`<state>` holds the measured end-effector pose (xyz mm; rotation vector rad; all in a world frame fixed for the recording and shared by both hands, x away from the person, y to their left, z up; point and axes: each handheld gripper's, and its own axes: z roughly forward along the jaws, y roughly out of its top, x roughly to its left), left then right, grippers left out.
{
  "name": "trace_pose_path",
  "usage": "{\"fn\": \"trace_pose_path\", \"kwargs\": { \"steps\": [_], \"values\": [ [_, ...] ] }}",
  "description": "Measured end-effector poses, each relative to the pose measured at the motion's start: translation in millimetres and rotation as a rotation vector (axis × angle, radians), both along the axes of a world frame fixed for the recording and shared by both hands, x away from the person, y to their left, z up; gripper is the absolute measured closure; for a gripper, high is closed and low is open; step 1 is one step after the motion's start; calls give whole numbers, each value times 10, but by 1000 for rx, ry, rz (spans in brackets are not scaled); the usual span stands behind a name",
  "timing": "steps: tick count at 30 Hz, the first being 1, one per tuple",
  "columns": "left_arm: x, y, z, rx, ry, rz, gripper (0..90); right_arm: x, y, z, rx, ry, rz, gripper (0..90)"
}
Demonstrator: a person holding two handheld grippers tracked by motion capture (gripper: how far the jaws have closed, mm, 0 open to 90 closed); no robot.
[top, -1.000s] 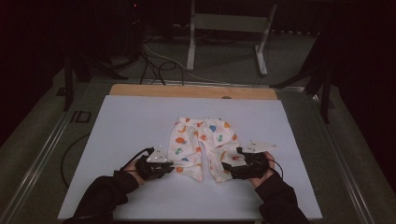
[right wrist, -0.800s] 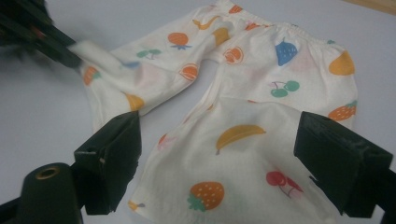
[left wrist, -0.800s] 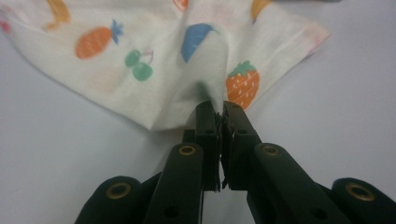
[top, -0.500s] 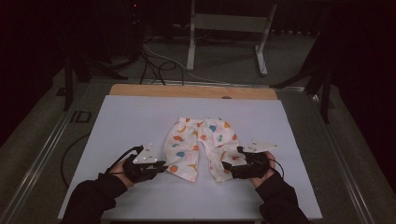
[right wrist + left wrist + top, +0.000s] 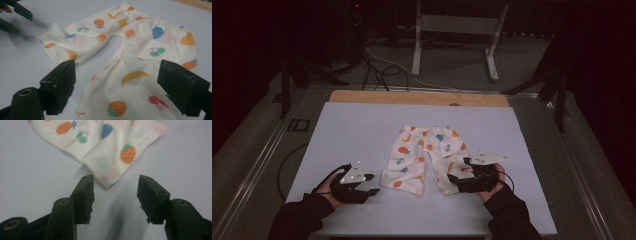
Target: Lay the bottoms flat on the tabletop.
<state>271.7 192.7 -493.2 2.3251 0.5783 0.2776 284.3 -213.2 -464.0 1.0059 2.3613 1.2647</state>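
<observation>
The fruit-print trousers (image 5: 424, 157) lay flat mid-surface (image 5: 352, 130). The left gripper (image 5: 373, 184), jaws just opening and empty, sat beside one leg's hem; the right gripper (image 5: 453, 176) hung agape over the other. Spreading looked finished; a fold likely needed fresh grips.

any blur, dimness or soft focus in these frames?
High view: dim, room around the table nearly black. Left gripper view: jaws sharp, shadow on the mat streaked, pants slightly soft. Right gripper view: pants clear, left gripper at top left motion-blurred.
</observation>
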Motion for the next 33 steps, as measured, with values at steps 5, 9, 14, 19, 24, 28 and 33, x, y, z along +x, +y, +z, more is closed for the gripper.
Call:
{"fn": "trace_pose_path", "kwargs": {
  "steps": [5, 9, 14, 19, 24, 28, 33],
  "values": [
    [90, -2, -125, 22, 22, -1, 530, -60, 151, -18, 14, -2, 6, 153],
    [153, -2, -169, 19, 35, -1, 552, -137, 387, -79, 4, 21, 3, 159],
    [188, -38, -197, 22, 43, -18, 574, -230, 685, -225, -8, 72, 40, 339],
    [207, -77, -217, 21, 55, -29, 599, -279, 935, -362, -66, 121, 14, 471],
    [226, -101, -224, 5, 68, -31, 650, -363, 1090, -456, -141, 105, 62, 597],
    [247, -102, -229, -7, 81, -28, 718, -359, 1132, -509, -193, 99, 88, 693],
    [247, -103, -230, -18, 97, -28, 869, -340, 1135, -507, -225, 82, 122, 847]
  ]
}}
